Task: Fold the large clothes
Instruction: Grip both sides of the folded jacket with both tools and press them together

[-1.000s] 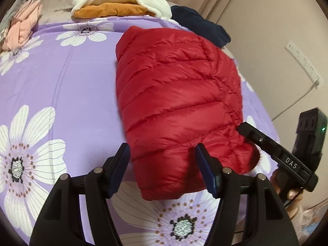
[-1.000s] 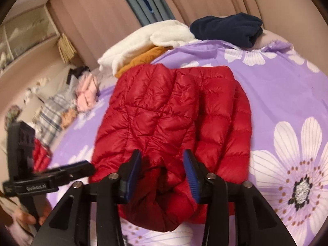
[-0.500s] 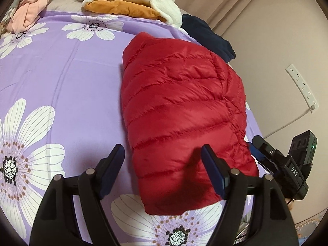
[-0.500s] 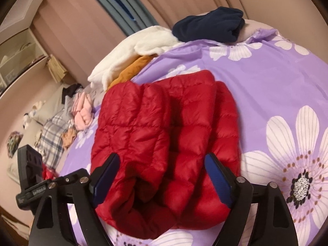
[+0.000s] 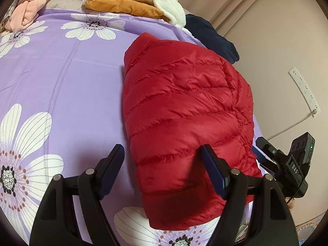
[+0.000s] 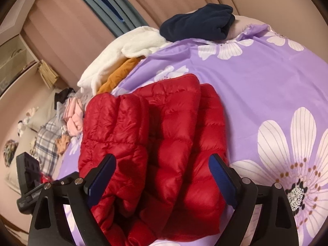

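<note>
A red quilted down jacket [image 5: 184, 110] lies folded into a compact bundle on the purple flowered bedspread [image 5: 61, 82]. My left gripper [image 5: 164, 162] is open and empty, just above the bundle's near end. In the right wrist view the same jacket [image 6: 155, 143] lies below my right gripper [image 6: 162, 174], which is wide open and empty with its jaws spread over the jacket's near edge. The right gripper also shows at the right edge of the left wrist view [image 5: 287, 164].
A white fleece over an orange garment [image 5: 131, 2] and a navy garment [image 5: 211, 37] lie at the bed's far end. Pink clothes [image 5: 28, 12] sit far left. A wall with a power strip [image 5: 305, 92] stands at the right. A plaid garment [image 6: 47, 143] lies at left.
Both grippers opened, the right one letting go of the jacket's fold, and drew back a little. The jacket stays folded on the bed.
</note>
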Demonstrator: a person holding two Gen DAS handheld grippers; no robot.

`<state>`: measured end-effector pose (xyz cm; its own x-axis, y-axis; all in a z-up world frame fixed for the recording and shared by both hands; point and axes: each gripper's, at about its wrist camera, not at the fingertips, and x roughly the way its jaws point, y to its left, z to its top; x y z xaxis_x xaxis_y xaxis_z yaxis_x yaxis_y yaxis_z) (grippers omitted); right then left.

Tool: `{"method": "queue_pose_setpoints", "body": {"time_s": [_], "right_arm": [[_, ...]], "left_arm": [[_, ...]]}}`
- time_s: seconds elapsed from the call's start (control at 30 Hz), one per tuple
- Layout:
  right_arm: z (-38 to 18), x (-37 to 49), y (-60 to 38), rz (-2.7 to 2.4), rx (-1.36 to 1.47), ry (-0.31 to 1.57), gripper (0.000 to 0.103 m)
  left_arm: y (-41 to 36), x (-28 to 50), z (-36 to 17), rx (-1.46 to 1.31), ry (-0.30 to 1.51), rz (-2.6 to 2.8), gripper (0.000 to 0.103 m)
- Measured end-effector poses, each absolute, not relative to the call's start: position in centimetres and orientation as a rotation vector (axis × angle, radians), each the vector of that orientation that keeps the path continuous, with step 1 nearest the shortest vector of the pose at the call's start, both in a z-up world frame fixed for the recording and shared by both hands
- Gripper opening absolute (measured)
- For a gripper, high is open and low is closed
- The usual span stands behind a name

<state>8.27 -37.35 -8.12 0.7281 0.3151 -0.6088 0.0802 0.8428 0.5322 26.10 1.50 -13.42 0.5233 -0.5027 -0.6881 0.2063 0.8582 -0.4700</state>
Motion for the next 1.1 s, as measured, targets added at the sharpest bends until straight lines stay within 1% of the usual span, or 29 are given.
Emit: {"method": "queue_pose_setpoints", "body": {"time_s": [0.4,0.67,0.8,0.97,1.03,1.1], "right_arm": [[-8.8,9.1,-38.2,0.115,0.581,0.777,0.092],[-10.2,9.8,-39.1,0.098,0.626,0.819,0.092],[-11.0,10.1,-39.4,0.105,0.658,0.844,0.092],[-12.2,10.6,-40.0,0.131,0.726,0.872,0.094],[-12.7,10.9,-40.2,0.143,0.756,0.881,0.094],[-13.2,11.1,-40.5,0.161,0.795,0.888,0.095]], "left_arm": [[1.2,27.0,-14.0,-0.354,0.941,-0.434,0.081],[1.0,27.4,-14.4,-0.364,0.956,-0.441,0.085],[0.9,27.7,-14.8,-0.375,0.968,-0.446,0.090],[0.8,28.3,-15.2,-0.394,0.991,-0.464,0.092],[0.7,28.5,-15.5,-0.403,1.001,-0.465,0.097],[0.5,28.8,-15.8,-0.418,1.013,-0.473,0.098]]}}
